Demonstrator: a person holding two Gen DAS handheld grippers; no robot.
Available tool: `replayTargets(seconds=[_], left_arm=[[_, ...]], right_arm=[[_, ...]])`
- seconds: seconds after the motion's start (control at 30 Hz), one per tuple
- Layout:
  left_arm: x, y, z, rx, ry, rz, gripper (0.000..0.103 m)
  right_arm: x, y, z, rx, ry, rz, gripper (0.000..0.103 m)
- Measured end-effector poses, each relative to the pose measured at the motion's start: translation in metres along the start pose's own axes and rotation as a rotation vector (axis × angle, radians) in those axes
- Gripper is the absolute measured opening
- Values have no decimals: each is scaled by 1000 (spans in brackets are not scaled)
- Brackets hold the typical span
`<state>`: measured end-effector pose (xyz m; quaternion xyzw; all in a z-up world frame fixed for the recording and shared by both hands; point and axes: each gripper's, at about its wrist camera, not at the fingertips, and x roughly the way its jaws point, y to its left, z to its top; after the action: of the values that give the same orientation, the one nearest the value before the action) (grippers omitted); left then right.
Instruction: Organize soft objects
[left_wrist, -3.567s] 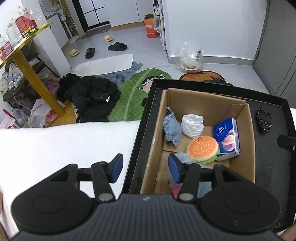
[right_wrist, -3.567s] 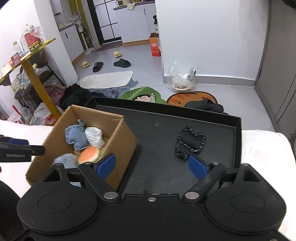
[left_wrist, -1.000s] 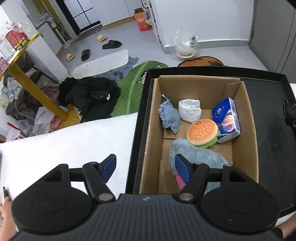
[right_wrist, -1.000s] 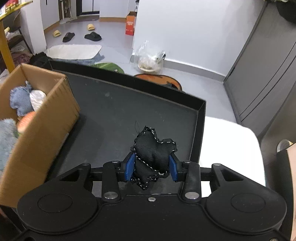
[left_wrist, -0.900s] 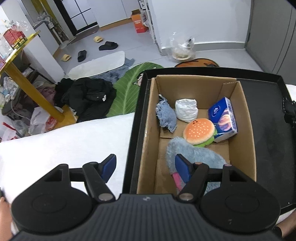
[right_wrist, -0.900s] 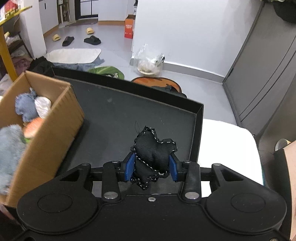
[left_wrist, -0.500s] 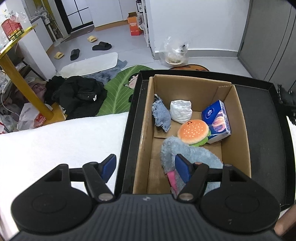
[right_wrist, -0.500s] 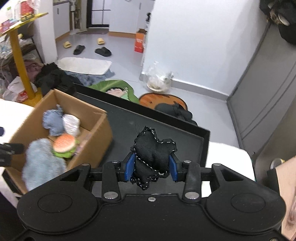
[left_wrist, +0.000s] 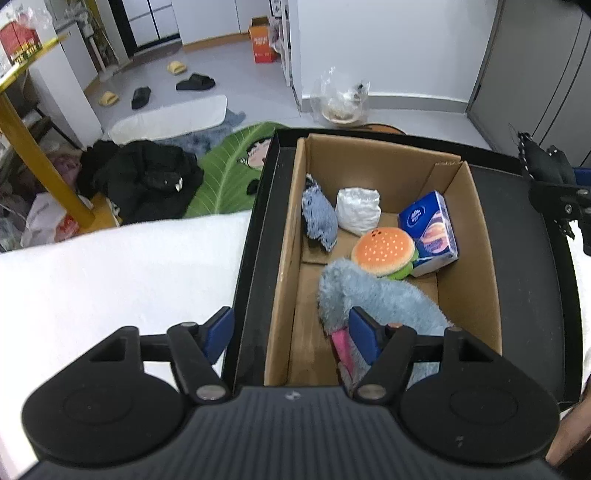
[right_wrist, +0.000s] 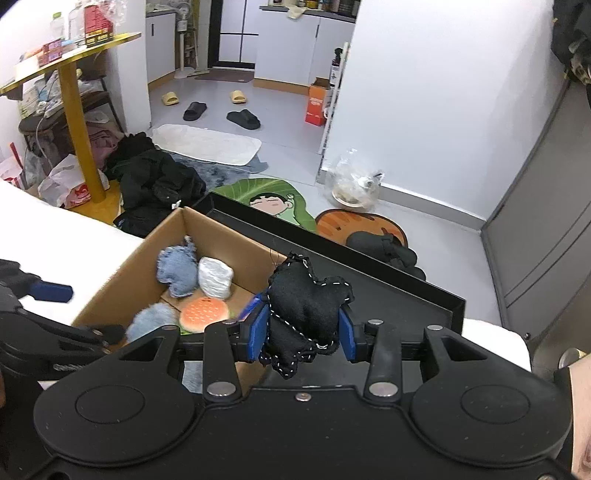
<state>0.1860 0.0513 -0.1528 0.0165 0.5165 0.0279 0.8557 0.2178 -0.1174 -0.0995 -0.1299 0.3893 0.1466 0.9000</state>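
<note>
My right gripper (right_wrist: 303, 334) is shut on a black stitched plush (right_wrist: 304, 306) and holds it in the air above the right side of the cardboard box (right_wrist: 122, 264). The plush also shows at the right edge of the left wrist view (left_wrist: 543, 166). The box (left_wrist: 476, 229) holds a burger plush (left_wrist: 382, 249), a fluffy blue plush (left_wrist: 373, 295), a denim plush (left_wrist: 319, 218), a white pouch (left_wrist: 358, 208) and a blue tissue pack (left_wrist: 430, 229). My left gripper (left_wrist: 291, 334) is open and empty, its fingers straddling the box's near left wall.
The box stands in a black tray (left_wrist: 524, 295) on a white cloth surface (left_wrist: 110, 273). Beyond the edge the floor holds a pile of black clothes (left_wrist: 144, 177), a leaf mat (left_wrist: 229, 162), a yellow table leg (left_wrist: 37, 162) and slippers.
My right gripper took hold of the black plush from the tray, lifted it and carried it left over the box. My left gripper stayed open at the box's left wall.
</note>
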Motion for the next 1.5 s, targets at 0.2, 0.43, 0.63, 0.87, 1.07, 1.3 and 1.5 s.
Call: replayTargets(seconds=[0.2, 0.43, 0.63, 0.87, 1.07, 1.3, 1.5], left_arm=[[5, 4, -2, -4, 18, -19, 62], [15, 10, -4, -29, 68, -34, 21], [14, 16, -4, -47, 67, -17, 9], [13, 16, -4, -46, 62, -21, 9], [9, 16, -5, -40, 46, -12, 9], [-9, 13, -3, -22, -7, -12, 14], [-22, 6, 0, -6, 6, -18, 34]], right_arm=[[5, 24, 4, -23, 4, 34, 42], [14, 43, 8, -21, 37, 72, 43], [16, 40, 7, 38, 92, 98, 55], [6, 18, 2, 141, 100, 111, 55], [-3, 7, -7, 182, 95, 101, 55], [-17, -7, -23, 249, 85, 89, 62], [-31, -18, -32, 292, 68, 83, 72]])
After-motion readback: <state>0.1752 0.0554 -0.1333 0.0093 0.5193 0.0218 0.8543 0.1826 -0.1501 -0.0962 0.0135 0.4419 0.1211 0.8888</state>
